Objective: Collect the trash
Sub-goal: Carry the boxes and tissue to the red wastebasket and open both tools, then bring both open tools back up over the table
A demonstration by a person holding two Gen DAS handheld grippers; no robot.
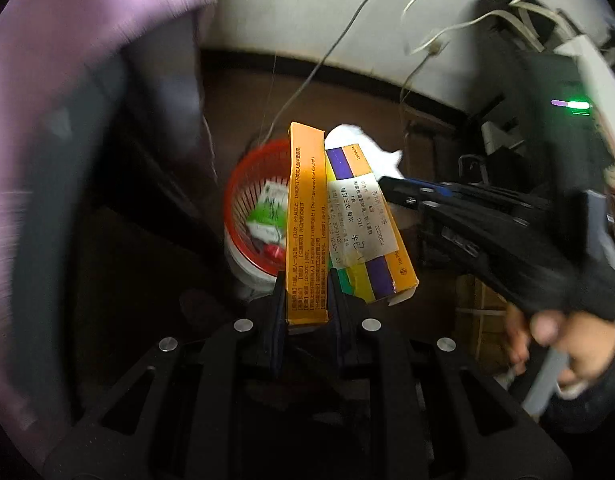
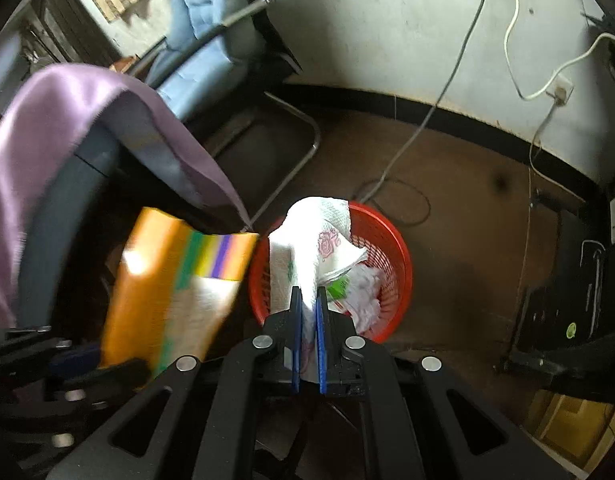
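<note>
An orange medicine box (image 1: 307,220) with a purple, yellow and green striped face stands upright between the jaws of my left gripper (image 1: 307,284), which is shut on its lower end. Below and beyond it sits a red mesh basket (image 1: 243,184) holding a green-and-white wrapper (image 1: 267,208). My right gripper (image 2: 308,294) is shut on a crumpled white paper tissue (image 2: 307,240) with a pink print, hanging over the red basket (image 2: 395,252). The box (image 2: 167,280) appears blurred just left of the basket. In the left wrist view, the right gripper (image 1: 393,190) reaches in from the right with the tissue (image 1: 347,136) at its tip.
A chair draped in purple cloth (image 2: 67,100) stands left of the basket, with a blue padded chair (image 2: 211,52) behind. Cables (image 2: 407,148) trail over the brown floor along the wall. A black computer tower (image 2: 567,300) stands right. A hand (image 1: 567,344) grips the right tool.
</note>
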